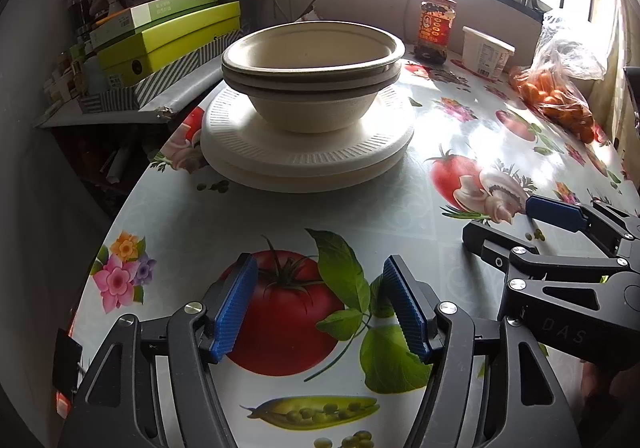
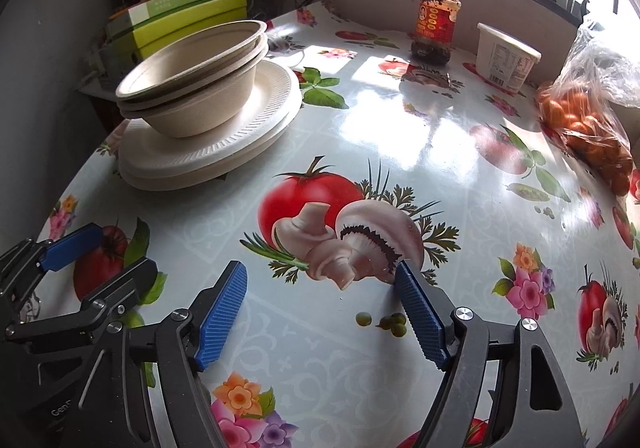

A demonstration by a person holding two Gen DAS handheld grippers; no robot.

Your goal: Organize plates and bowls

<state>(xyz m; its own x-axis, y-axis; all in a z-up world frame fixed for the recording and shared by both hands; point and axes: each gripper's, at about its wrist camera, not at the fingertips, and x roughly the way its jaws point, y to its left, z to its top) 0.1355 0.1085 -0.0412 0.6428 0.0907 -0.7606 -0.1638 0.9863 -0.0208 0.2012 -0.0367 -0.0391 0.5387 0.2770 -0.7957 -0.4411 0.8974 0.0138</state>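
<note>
Two beige nested bowls (image 1: 312, 87) stand on a stack of white ribbed plates (image 1: 308, 159) at the table's far left; the bowls (image 2: 192, 87) and plates (image 2: 224, 143) also show in the right wrist view. My left gripper (image 1: 320, 308) is open and empty, low over the tablecloth, well short of the stack. My right gripper (image 2: 320, 312) is open and empty, to the right of the left one. The right gripper shows in the left wrist view (image 1: 516, 224), and the left gripper shows in the right wrist view (image 2: 108, 252).
A chili sauce jar (image 2: 436, 23), a white tub (image 2: 506, 59) and a bag of orange fruit (image 2: 592, 131) stand at the back right. Green boxes (image 1: 168, 39) sit on a side shelf at the left. The table edge (image 1: 120, 215) curves along the left.
</note>
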